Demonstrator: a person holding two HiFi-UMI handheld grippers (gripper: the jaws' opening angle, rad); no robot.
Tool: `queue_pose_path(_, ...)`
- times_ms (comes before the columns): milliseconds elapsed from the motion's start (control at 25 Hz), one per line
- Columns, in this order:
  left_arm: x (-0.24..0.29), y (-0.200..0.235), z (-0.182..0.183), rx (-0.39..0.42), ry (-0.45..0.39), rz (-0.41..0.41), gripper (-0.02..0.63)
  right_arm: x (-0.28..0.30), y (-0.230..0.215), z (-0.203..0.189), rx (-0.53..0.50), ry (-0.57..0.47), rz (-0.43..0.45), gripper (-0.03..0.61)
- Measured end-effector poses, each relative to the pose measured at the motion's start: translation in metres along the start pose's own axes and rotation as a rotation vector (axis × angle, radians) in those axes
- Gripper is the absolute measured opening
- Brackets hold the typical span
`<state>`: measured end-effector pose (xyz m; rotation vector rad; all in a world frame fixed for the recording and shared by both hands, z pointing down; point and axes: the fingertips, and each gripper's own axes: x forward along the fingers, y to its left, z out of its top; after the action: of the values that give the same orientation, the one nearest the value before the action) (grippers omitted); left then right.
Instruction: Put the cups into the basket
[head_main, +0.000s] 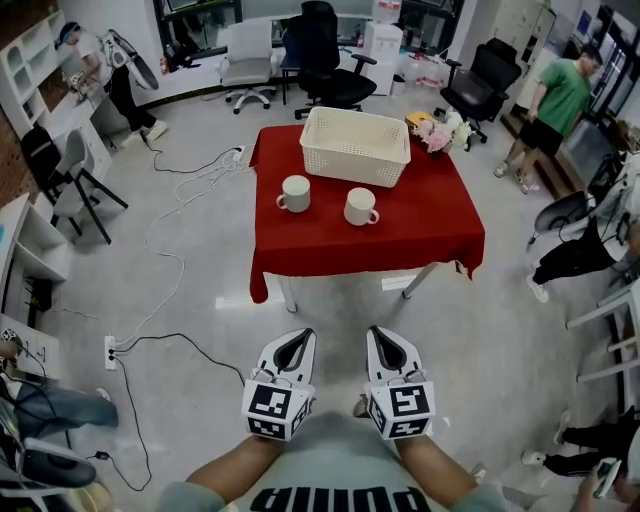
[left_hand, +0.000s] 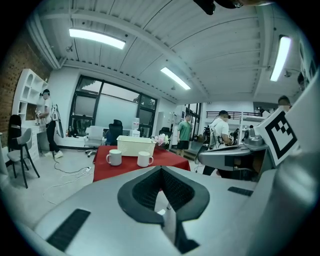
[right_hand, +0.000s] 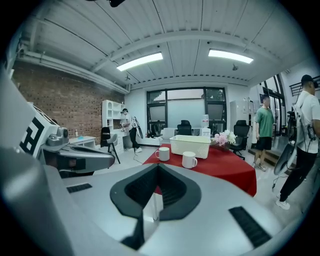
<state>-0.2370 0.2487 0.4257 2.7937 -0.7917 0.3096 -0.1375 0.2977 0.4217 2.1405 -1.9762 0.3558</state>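
Nearest, white left gripper (head_main: 301, 336) and white right gripper (head_main: 378, 334) hang clenched, empty, over grey floor (head_main: 190, 290). Farther, left white ceramic cup (head_main: 295, 193) and right white ceramic cup (head_main: 360, 207) stand on red-clothed table (head_main: 430, 230), just near of cream perforated basket (head_main: 355, 165). Left gripper view: jaws together. Right gripper view: same, brick wall (right_hand: 65, 95) left.

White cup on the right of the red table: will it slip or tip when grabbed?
The right cup looks like glazed ceramic: probably rigid, heavyish and slick. It stands upright on a broad base, so a nudge would likely slide it on the red cloth rather than tip it. Its side handle may unbalance a rim grip.
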Motion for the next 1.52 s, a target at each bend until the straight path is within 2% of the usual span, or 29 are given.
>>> queue_pose_path(320,-0.006,0.018,0.000,-0.012,-0.004,-0.040,0.003,0.010,0.024,-0.002,-0.012,0.029,-0.027,0.011)
queue_pose_path(600,0.007,0.028,-0.001,-0.011,0.009,-0.023,0.003,0.030,0.016,-0.003,0.000,0.034,-0.016,0.011)
queue_pose_path(920,0.053,0.039,0.011,-0.014,0.018,0.023,0.003,0.073,-0.019,0.002,0.003,0.043,0.026,0.011)
queue_pose_path(1520,0.156,0.040,0.042,-0.010,0.046,0.113,0.003,0.148,-0.111,0.024,0.007,0.049,0.115,0.011)
